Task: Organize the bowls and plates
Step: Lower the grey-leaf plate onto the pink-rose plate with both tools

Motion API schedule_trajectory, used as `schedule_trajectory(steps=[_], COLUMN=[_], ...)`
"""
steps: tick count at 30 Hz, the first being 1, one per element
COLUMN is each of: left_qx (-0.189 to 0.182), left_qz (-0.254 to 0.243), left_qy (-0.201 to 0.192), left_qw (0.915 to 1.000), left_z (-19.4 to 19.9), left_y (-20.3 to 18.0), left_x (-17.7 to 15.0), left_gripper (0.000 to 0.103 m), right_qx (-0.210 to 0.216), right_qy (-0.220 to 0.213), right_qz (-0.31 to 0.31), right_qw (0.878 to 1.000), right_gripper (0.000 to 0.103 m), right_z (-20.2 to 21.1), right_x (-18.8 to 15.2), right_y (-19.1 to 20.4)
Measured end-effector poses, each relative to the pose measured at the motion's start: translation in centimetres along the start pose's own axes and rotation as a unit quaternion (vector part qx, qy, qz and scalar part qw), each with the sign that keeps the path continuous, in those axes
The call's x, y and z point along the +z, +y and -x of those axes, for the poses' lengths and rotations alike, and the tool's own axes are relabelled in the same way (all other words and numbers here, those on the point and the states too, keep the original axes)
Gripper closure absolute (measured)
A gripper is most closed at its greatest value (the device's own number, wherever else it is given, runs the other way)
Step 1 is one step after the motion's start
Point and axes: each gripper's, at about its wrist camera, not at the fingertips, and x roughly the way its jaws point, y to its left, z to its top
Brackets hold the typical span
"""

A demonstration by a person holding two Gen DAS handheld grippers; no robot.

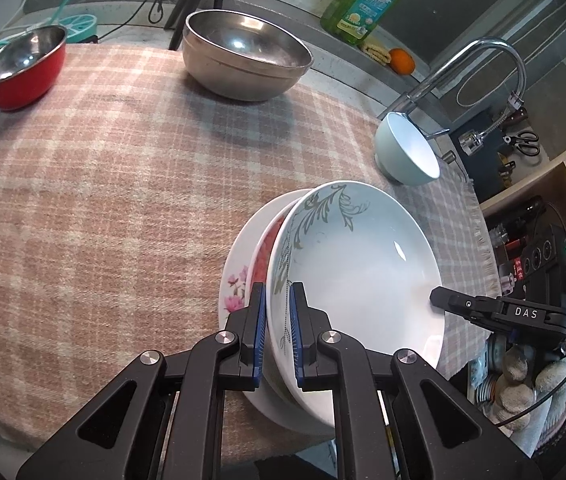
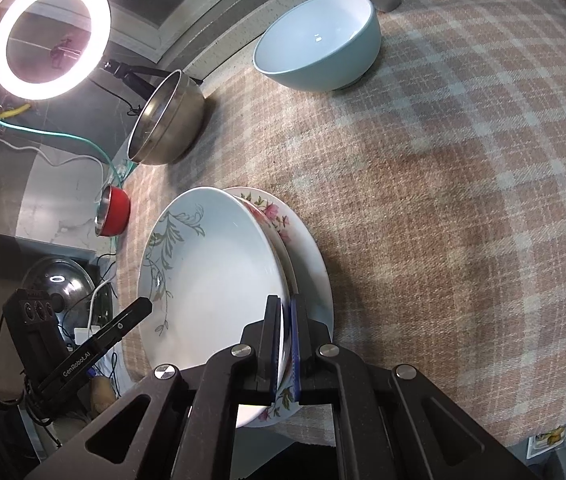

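Currently: white deep plate with grey leaf print (image 1: pixel 363 272), topmost of a stack near the cloth's near edge, over a pink-flowered white plate (image 1: pixel 237 280). Left gripper (image 1: pixel 275 328) and right gripper (image 2: pixel 286 344) each pinch opposite rims, apparently for level seating. Unsorted beyond: pale blue bowl (image 1: pixel 407 152), steel bowl (image 1: pixel 243 54), red bowl (image 1: pixel 23 66).

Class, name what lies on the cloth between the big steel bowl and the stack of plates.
Nothing: in the left wrist view only bare checked cloth stretches between the steel bowl and the stack of plates.
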Motion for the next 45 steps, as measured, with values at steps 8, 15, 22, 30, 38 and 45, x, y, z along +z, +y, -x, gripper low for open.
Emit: schedule_trajectory(steps=[8,15,22,30,38,45], left_qx=[0.001,0.0,0.0,-0.001,-0.002,0.0], left_qz=[0.002,0.003,0.002,0.002,0.0,-0.003], left_qy=[0.002,0.003,0.003,0.004,0.004,0.004], left_qw=[1.0,1.0,1.0,1.0,1.0,1.0], left_z=[-0.07,-0.08,-0.16,-0.17,-0.07,0.02], left_y=[0.15,0.3,0.33,0.34,0.25,0.16], left_x=[-0.04,-0.19,-0.18,-0.26,-0.35,-0.45], left_gripper=[0.094,0.094,0.094,0.094,0.094,0.094], right_qx=[-0.002,-0.003,-0.003,-0.006,-0.006,-0.006], right_qy=[0.003,0.002,0.002,0.003,0.002,0.004], right_qz=[0.001,0.001,0.002,0.004,0.005,0.007], right_qw=[1.0,1.0,1.0,1.0,1.0,1.0], right_gripper=[0.098,0.098,0.098,0.097,0.096,0.096], right_z=[-0.29,-0.26,-0.27,-0.26,-0.31,-0.33], right_x=[-0.09,0.0,0.03,-0.09,-0.18,-0.37], right_y=[0.17,0.19,0.11,0.28,0.37,0.44])
